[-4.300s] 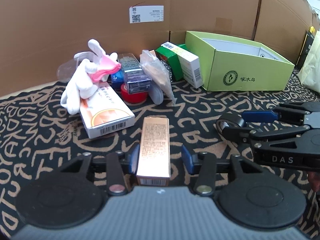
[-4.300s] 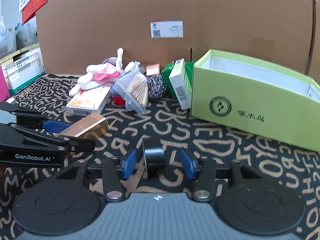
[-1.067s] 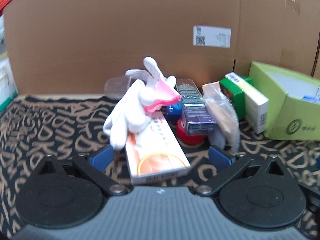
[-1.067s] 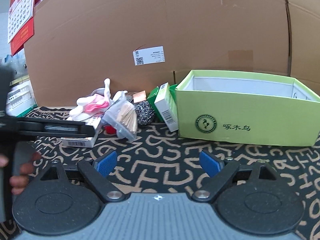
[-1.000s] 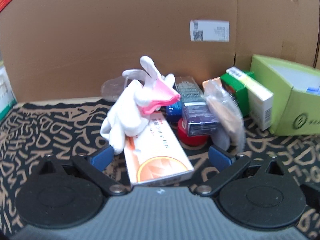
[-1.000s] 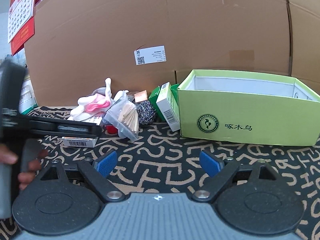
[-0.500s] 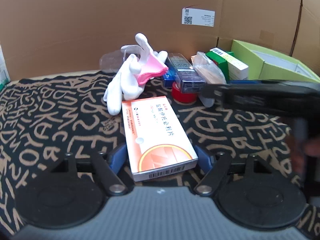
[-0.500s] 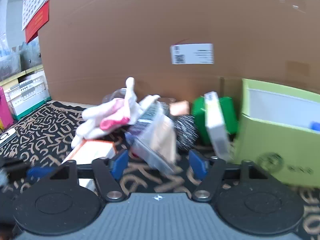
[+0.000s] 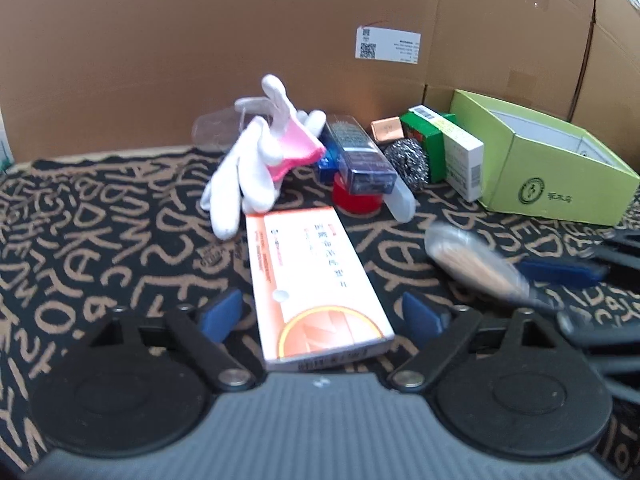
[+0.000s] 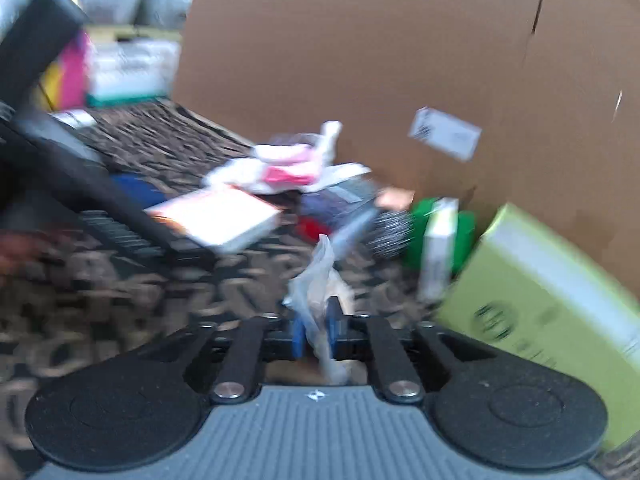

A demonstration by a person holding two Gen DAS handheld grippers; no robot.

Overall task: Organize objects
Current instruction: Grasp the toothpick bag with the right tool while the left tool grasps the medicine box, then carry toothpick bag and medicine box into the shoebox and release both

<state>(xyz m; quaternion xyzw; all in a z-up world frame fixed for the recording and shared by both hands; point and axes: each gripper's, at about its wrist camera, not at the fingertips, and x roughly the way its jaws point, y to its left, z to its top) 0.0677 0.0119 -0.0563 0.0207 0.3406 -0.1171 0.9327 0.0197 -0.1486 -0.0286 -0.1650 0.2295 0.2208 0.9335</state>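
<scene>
**Right gripper pinches the plastic bag; left gripper straddles the orange-and-white box**

The right gripper [image 10: 314,334] has its jaws nearly together, clamped on the clear plastic bag [image 10: 320,280], whose crumpled top sticks up between the blue pads; that view is badly blurred. In the left wrist view the bag [image 9: 476,264] appears at the right, just short of the green box [image 9: 560,184], smeared by motion. The left gripper [image 9: 320,314] stands wide open, a pad on either side of the near end of the orange-and-white box [image 9: 312,280], which lies flat on the letter-patterned cloth [image 9: 100,248]; whether the pads touch it cannot be told. Farther off lie white gloves [image 9: 256,168], a red tape roll [image 9: 356,200], a steel scourer [image 9: 410,160] and a green-and-white carton [image 9: 452,152]
</scene>
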